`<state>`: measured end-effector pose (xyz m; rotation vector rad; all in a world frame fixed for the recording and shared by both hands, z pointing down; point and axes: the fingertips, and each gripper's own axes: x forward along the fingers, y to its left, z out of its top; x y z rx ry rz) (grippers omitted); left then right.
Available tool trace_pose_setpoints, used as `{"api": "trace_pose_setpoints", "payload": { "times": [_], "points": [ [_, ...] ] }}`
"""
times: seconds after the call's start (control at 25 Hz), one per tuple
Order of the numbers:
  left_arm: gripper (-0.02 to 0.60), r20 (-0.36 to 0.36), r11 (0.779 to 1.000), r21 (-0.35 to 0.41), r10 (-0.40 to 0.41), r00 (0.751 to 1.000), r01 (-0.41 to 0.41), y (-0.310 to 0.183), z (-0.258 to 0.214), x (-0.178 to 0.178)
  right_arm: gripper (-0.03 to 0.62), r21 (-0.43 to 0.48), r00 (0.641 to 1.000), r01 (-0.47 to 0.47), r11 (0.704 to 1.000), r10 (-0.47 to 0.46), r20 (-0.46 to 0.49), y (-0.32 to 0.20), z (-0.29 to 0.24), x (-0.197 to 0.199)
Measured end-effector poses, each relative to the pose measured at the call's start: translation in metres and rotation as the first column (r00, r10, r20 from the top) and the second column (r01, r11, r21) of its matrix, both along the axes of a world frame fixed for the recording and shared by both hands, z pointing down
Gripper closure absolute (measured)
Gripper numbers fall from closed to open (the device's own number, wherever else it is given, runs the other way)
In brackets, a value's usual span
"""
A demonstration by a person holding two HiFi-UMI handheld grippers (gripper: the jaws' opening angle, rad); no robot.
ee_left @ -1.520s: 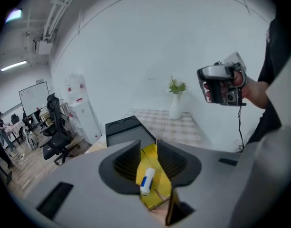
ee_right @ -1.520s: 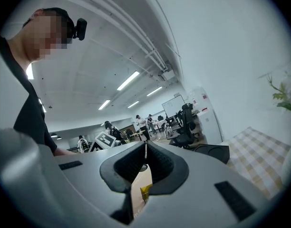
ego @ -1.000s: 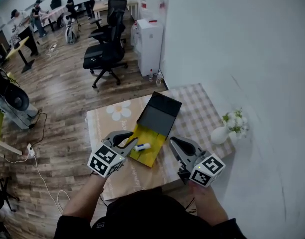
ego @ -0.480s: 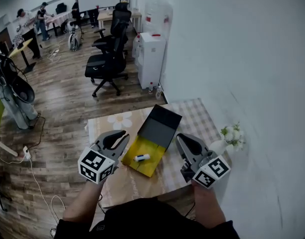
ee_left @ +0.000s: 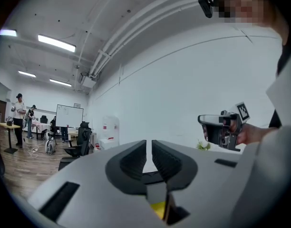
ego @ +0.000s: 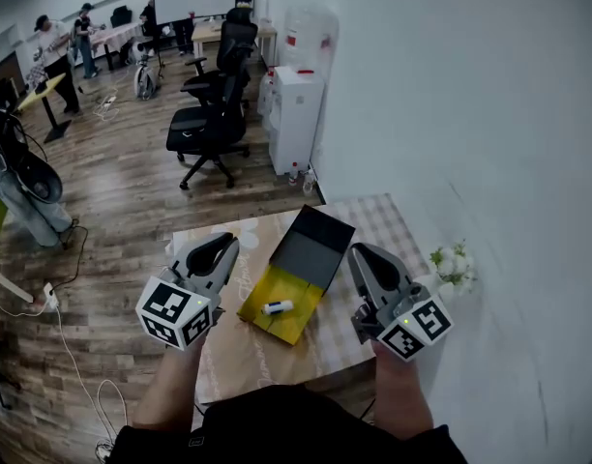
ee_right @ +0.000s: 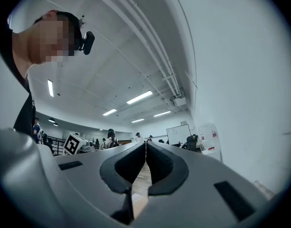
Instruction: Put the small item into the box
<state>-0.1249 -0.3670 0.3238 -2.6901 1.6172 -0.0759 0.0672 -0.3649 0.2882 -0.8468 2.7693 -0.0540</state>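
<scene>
Yellow lining on the inside of an open flat rectangular box (ego: 272, 293), with a matte dark grey lid (ego: 310, 235) hinged back at its 12 o'clock end. The small item (ego: 277, 307), a short white rounded cylinder that looks like smooth plastic, lies loose on the yellow floor near the 6 o'clock end, so it is already in the box and no gripper touches it. The box sits mid-table (ego: 306, 351). Under it is a beige cloth with a white flower print (ego: 240, 259), and a grey-and-white checked cloth (ego: 383, 225) covers the 3 o'clock half. The left gripper (ego: 222, 249) is at 9 o'clock of the box, raised off the cloth. It has a smooth light grey shell and black ribbed pads, and its jaws are closing to a thin slit with nothing between them. The right gripper (ego: 366, 256) is at 3 o'clock of the box. It has the same build, and its jaws are pressed together at the tips, empty. Each carries a white cube with black square markers at the wrist end. A round white vase with small white flowers (ego: 451, 264) stands at the table's 3 o'clock edge by the plain white wall. On the wood-plank floor at 12 o'clock are a black mesh office chair (ego: 207, 124) and a white boxy water dispenser (ego: 296, 100).
</scene>
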Motion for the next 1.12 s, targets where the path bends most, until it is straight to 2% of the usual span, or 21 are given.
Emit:
{"api": "trace_pose_setpoints", "payload": {
  "times": [0.16,0.36,1.12],
  "points": [
    [0.546,-0.009,1.000,-0.013,-0.017,1.000,0.016,0.004,0.013,-0.003,0.559,0.025,1.000,-0.018,1.000,0.018,-0.003,0.006,0.006,0.003],
    [0.554,-0.001,0.999,-0.034,-0.013,1.000,0.013,0.001,0.031,-0.006,0.559,-0.013,0.998,-0.061,0.998,0.061,-0.017,-0.002,0.028,0.008],
    [0.558,0.007,0.999,-0.043,-0.005,1.000,0.005,-0.001,0.032,-0.006,0.559,-0.016,0.997,-0.057,0.998,0.056,-0.049,-0.001,0.028,0.000]
  ]
}}
